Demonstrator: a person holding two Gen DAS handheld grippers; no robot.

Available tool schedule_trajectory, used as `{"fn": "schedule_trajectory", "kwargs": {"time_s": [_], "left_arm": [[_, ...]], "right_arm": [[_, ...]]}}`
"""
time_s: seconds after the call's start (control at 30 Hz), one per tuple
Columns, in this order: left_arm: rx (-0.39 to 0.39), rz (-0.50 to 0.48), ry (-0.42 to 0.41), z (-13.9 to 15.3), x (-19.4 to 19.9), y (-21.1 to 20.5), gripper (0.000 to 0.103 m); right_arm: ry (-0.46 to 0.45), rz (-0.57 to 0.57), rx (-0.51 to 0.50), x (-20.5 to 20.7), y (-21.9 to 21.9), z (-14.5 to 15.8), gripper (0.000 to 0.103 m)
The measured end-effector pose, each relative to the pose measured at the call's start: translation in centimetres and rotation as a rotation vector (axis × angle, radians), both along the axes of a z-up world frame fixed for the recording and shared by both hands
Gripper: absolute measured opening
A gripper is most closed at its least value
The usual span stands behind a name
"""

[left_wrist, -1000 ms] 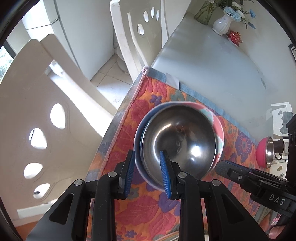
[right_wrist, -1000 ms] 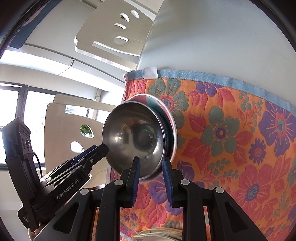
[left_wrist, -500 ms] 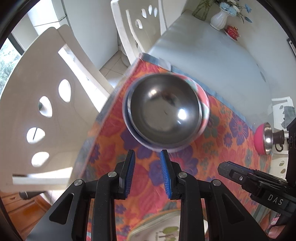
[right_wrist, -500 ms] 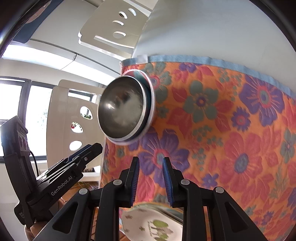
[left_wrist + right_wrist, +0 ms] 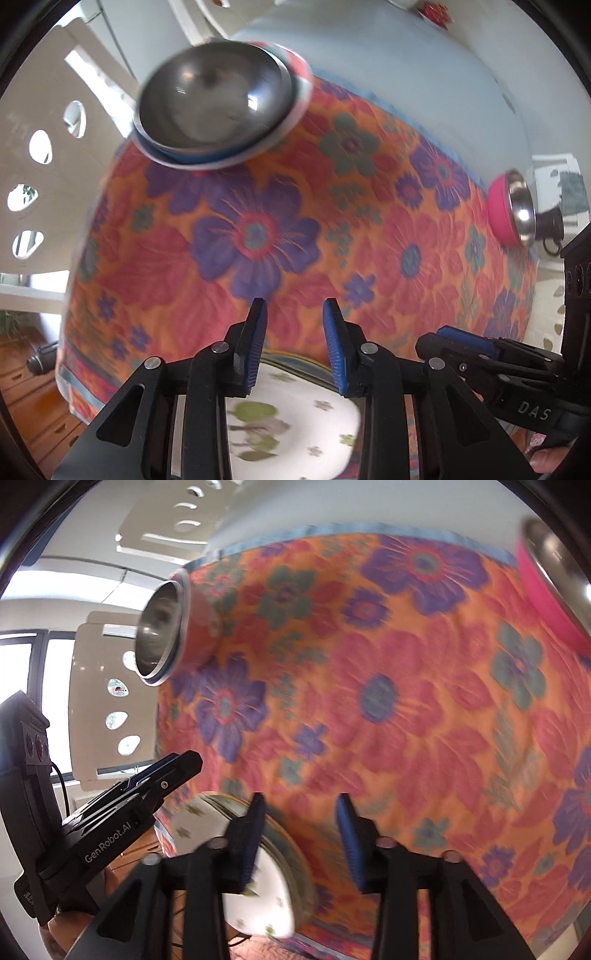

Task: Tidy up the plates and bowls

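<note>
A steel bowl [image 5: 210, 99] sits nested in a red and blue bowl [image 5: 295, 92] at the far left corner of the floral cloth; the pair also shows in the right wrist view [image 5: 159, 627]. A white plate with green prints [image 5: 288, 417] lies at the near edge, just under and behind my fingertips; it also shows in the right wrist view [image 5: 258, 886]. A pink bowl with a steel inside [image 5: 511, 210] stands at the right; it also shows in the right wrist view [image 5: 550, 576]. My left gripper [image 5: 294, 325] is open and empty above the cloth. My right gripper [image 5: 301, 819] is open and empty beside it.
The orange floral cloth [image 5: 332, 229] covers the near part of a pale table [image 5: 406, 66]. White chairs with oval holes [image 5: 37, 147] stand along the left side. A vase and a small red object sit at the far end.
Both grippers have pulled back from the nested bowls toward the near edge. The bowls stay at the far corner. The white plate has come into view under the fingers. The right gripper has opened wider.
</note>
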State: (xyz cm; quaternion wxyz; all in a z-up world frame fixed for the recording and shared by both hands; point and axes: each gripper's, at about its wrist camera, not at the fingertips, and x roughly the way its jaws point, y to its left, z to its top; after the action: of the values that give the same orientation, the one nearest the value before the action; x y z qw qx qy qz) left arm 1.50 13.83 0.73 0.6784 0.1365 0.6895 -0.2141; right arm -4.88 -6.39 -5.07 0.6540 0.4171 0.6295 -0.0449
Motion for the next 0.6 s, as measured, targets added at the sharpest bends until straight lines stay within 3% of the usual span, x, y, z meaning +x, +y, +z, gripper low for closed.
{"fn": "schedule_trajectory", "kwargs": {"time_s": [0.1, 0.3, 0.47, 0.6], "left_arm": [[0.013, -0.029, 0.011, -0.6, -1.9, -1.9, 0.040], [0.019, -0.063, 0.015, -1.4, -4.8, -5.4, 0.063], [0.023, -0.094, 0.017, -1.9, -6.8, -8.4, 0.064], [0.010, -0.104, 0.005, -2.6, -8.0, -10.8, 0.064]], "right_arm": [[0.017, -0.008, -0.007, -2.1, -1.5, -0.4, 0.053], [0.042, -0.048, 0.000, -6.0, -4.7, -1.2, 0.053], [0.055, -0.088, -0.007, -9.2, -8.1, -1.5, 0.053], [0.078, -0.096, -0.071, -10.8, -10.2, -1.9, 0.053]]}}
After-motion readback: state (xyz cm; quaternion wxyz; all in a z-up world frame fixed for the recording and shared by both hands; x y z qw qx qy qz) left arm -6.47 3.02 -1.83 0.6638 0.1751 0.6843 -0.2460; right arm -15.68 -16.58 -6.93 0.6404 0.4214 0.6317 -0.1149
